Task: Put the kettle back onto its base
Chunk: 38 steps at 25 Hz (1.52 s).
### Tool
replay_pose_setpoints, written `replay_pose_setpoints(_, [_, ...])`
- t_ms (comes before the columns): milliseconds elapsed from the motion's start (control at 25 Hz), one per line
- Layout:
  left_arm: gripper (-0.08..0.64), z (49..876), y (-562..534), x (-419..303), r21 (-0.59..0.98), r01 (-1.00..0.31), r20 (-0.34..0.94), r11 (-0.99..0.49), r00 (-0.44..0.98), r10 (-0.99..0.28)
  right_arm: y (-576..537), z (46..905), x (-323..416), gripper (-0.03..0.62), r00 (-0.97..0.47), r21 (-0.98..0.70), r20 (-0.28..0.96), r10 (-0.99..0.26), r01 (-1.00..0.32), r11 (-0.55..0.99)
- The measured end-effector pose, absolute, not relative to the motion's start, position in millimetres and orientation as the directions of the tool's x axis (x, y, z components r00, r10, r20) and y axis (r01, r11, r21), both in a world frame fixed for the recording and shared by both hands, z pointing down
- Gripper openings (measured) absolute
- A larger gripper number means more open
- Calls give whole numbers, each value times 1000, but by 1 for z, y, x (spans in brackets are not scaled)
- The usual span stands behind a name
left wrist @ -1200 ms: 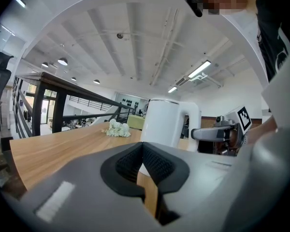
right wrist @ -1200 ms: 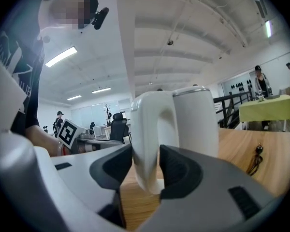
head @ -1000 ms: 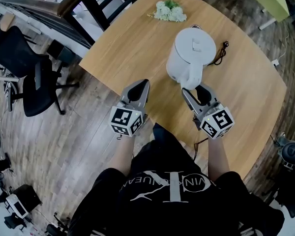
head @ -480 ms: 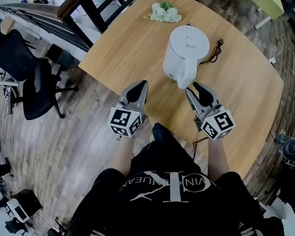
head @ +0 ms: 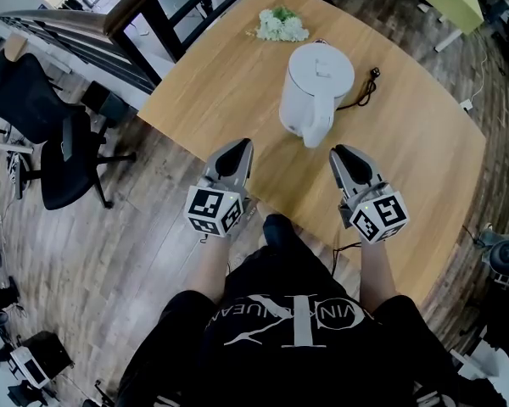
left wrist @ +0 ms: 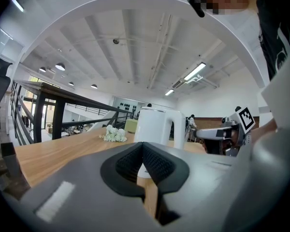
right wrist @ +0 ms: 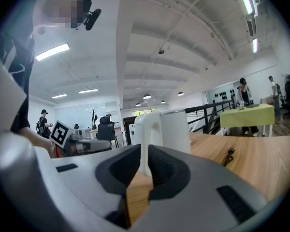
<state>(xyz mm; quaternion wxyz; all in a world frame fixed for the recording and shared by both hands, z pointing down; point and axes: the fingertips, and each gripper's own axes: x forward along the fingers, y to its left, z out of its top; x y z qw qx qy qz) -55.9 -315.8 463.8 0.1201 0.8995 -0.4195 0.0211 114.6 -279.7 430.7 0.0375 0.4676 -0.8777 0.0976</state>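
Since the earlier frame the right gripper (head: 343, 153) has come back off the kettle's handle toward the person, and its jaws have just been closing with nothing between them. In the head view the kettle (head: 316, 87) stands upright on the table (head: 212, 83), at about 11 o'clock from the right gripper and clear of it. The left gripper (head: 237, 147) waits well apart at the kettle's 7 o'clock. A bunch of flowers (head: 280, 25) lies at the kettle's 11 o'clock and a cord (head: 366, 90) trails off at its 2 o'clock; the base itself is hidden under the body. The left gripper view shows its fingertips (left wrist: 144, 154) pressed together on nothing, the kettle (left wrist: 157, 124) dead ahead at 12 o'clock. The right gripper view shows its pads (right wrist: 160, 166) a narrow slit apart and empty, the kettle's handle (right wrist: 146, 139) just beyond them. Judged from this, the kettle seems already set down and the step in hand is release and retreat — the next move calls only for drawing both grippers clear without nudging the handle.
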Motion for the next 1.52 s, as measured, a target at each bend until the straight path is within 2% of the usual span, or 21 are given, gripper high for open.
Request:
replay_pose_setpoints(240, [3,453,-311,-59,188,-761,118,-621,645,-755,-274,419,123,34,-536,-192,109,-837,-838,511])
replay_pose_setpoints(920, [3,423,-303,-69,160,-772,48,-615,628,-777,-261,394,135,25,-492,-147,80,-867,-866,478])
replay_pose_setpoints(1520, [3,404,-301,-73,151,-778,16,-609,618,-786,-261,373,127,23,-513,-127,47,-857,-854,504])
